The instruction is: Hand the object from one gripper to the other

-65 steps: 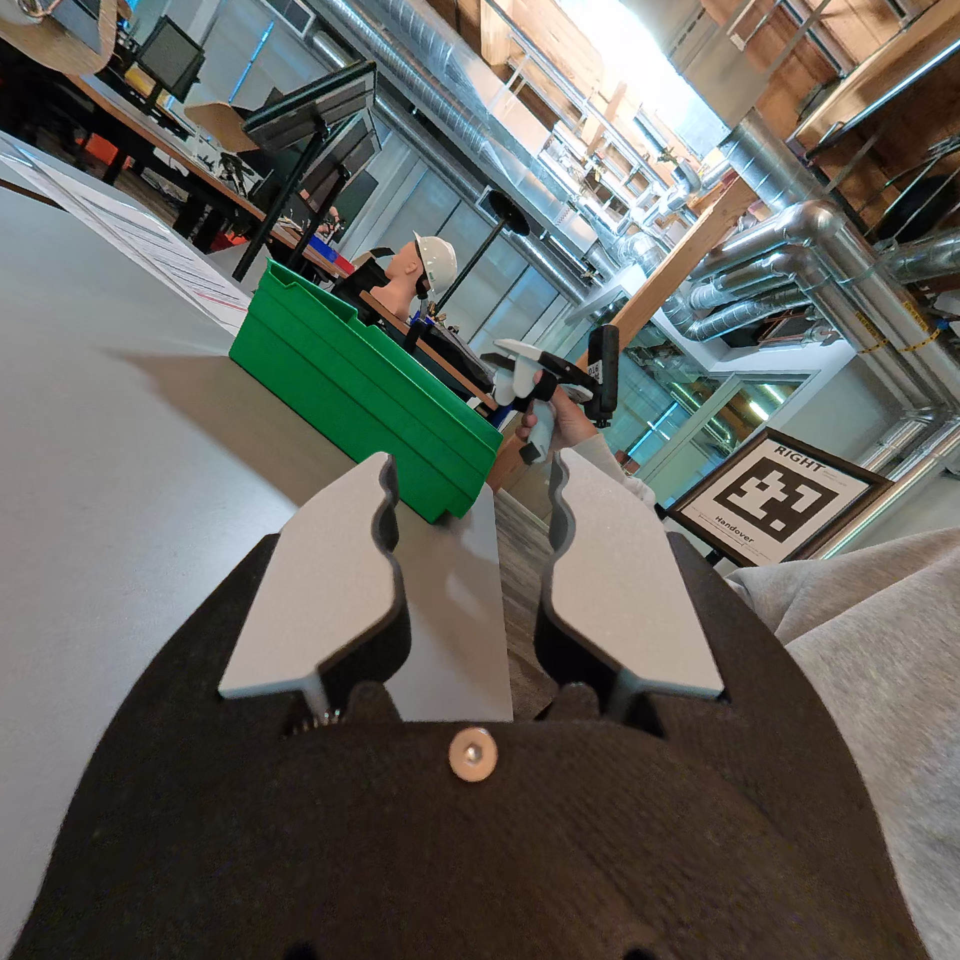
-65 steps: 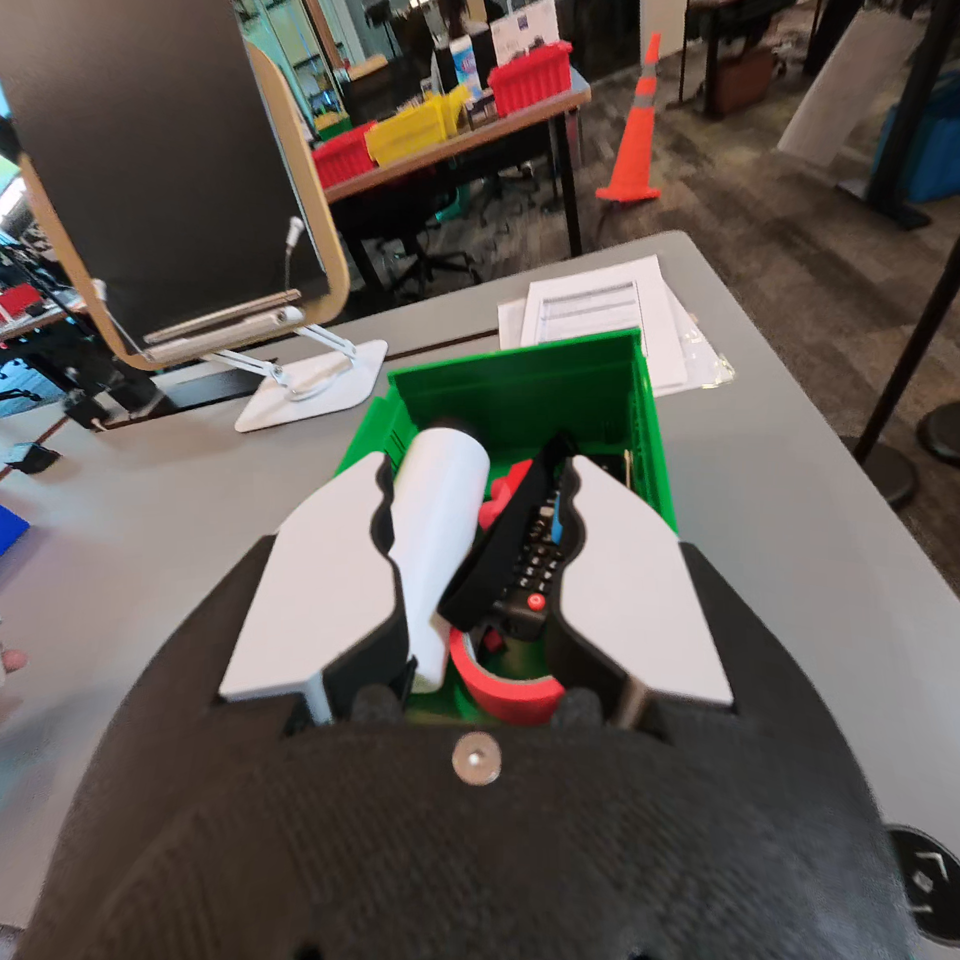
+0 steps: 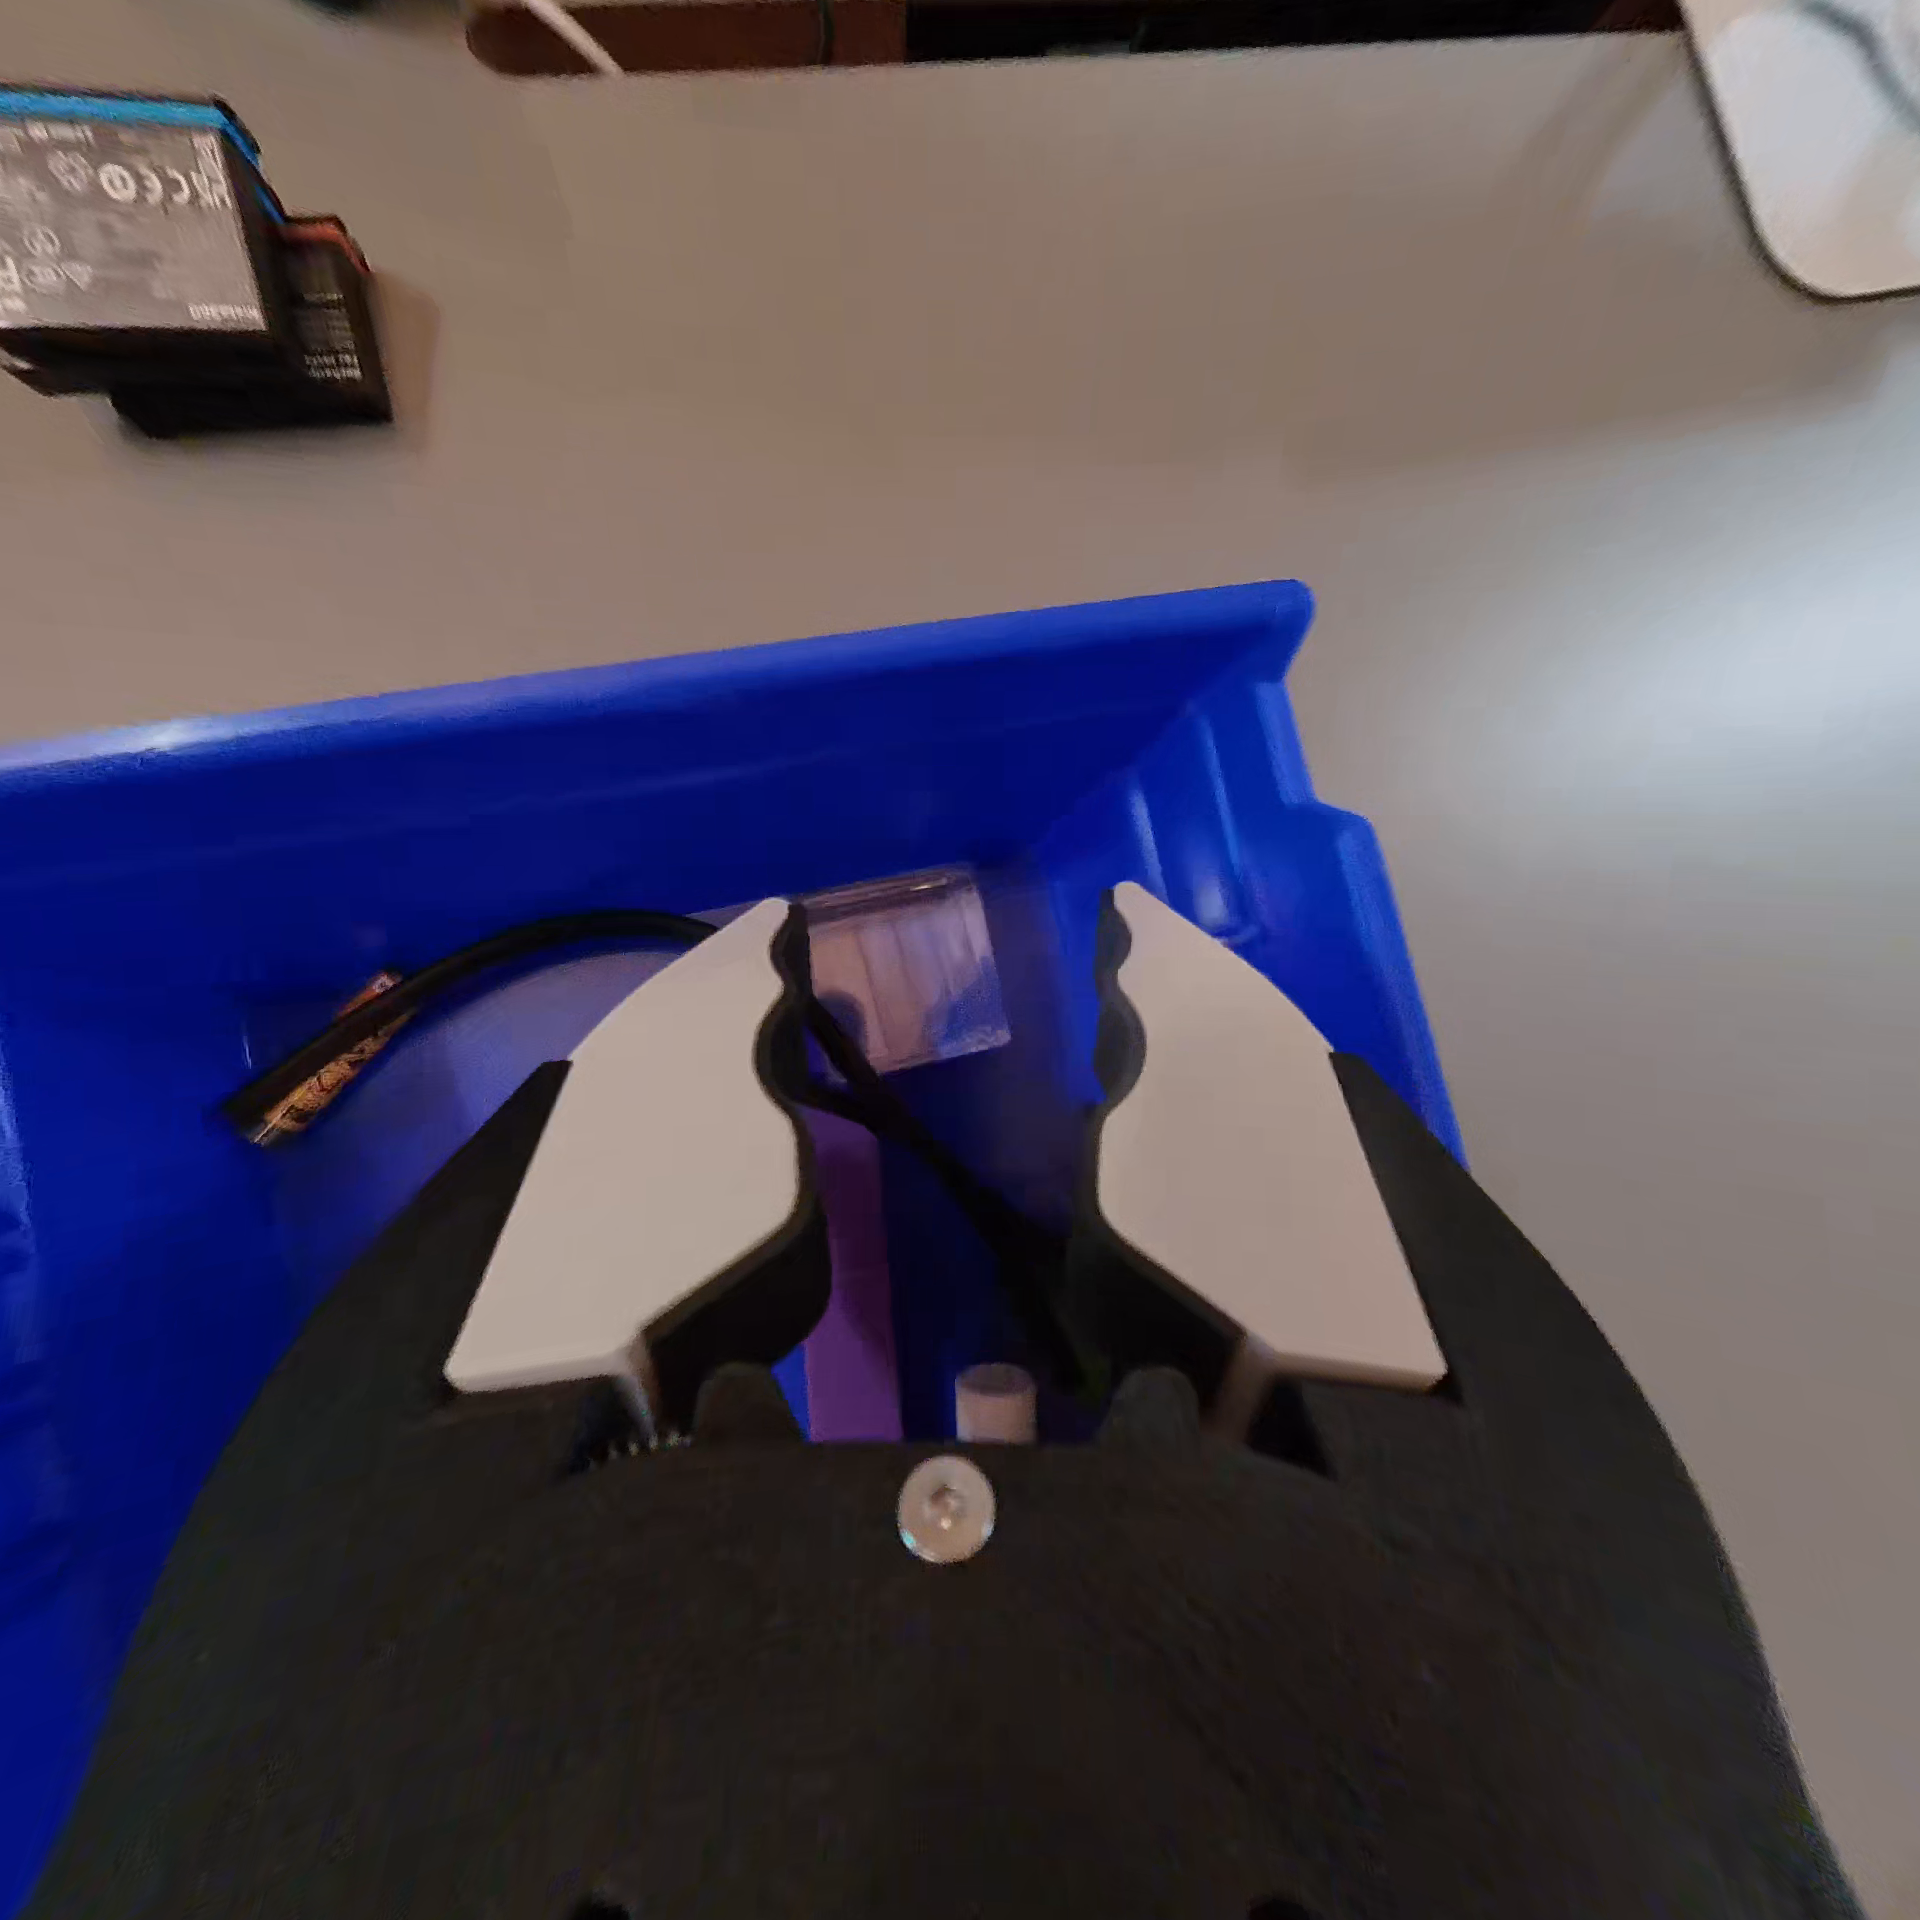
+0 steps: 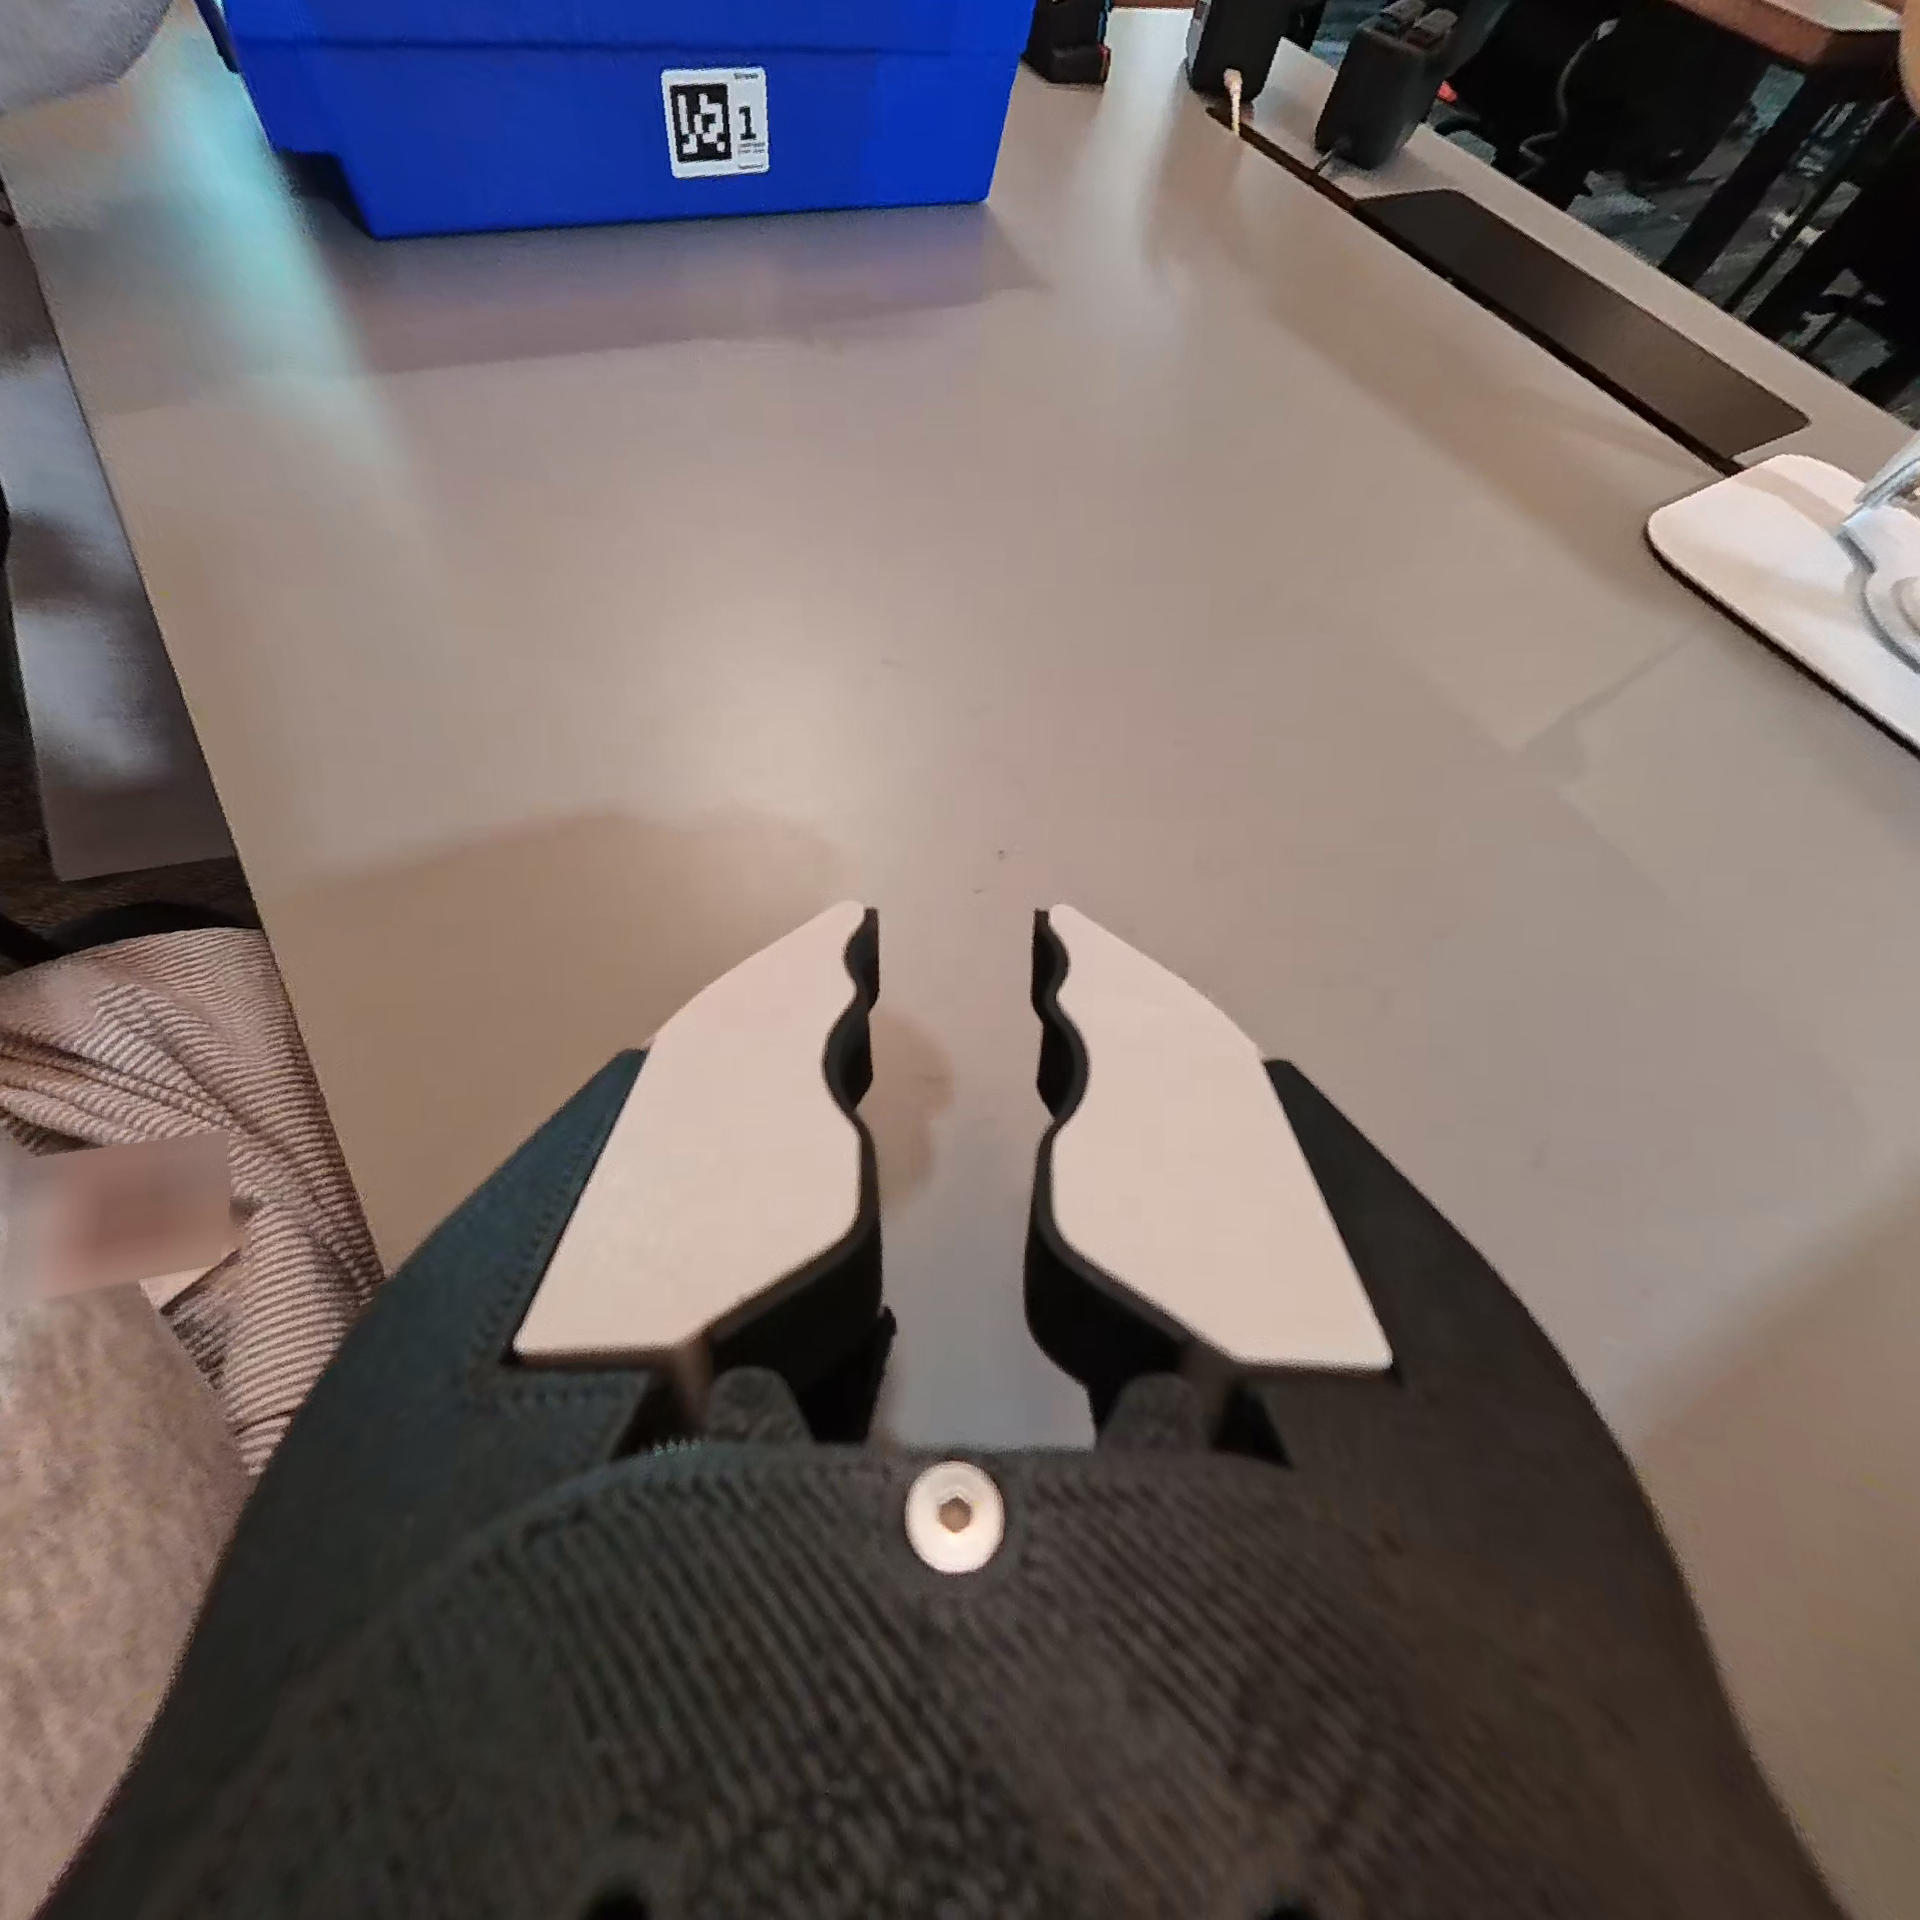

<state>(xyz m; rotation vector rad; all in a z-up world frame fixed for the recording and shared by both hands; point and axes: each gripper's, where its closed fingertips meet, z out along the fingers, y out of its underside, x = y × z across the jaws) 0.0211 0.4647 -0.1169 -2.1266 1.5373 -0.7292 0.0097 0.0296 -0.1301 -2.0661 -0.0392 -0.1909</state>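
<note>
1. The left hand-held gripper (image 3: 945,935) points down into a blue bin (image 3: 644,727), its fingers spread wide apart and holding nothing.
2. Between those fingers, against the bin's far wall, lies a small clear plastic block (image 3: 904,977). Which thing in the bin is the one to be handed over cannot be told.
3. A black cord (image 3: 935,1153) runs across the gap between the fingers, in front of the block; another stretch of it curves off to the left along the bin wall.
4. A purple strip (image 3: 847,1288) and a white cylinder end (image 3: 994,1397) show lower in the gap.
5. A dark flat wrapper (image 3: 322,1070) lies at the left inside the bin.
6. Beyond the bin, on the grey table (image 3: 935,364), sits a black battery pack (image 3: 156,249) at upper left.
7. The right hand-held gripper (image 4: 954,925) hangs over bare table, fingers apart and empty, well apart from the bin.
8. A white stand base (image 4: 1766,561) rests at the table's right edge.
</note>
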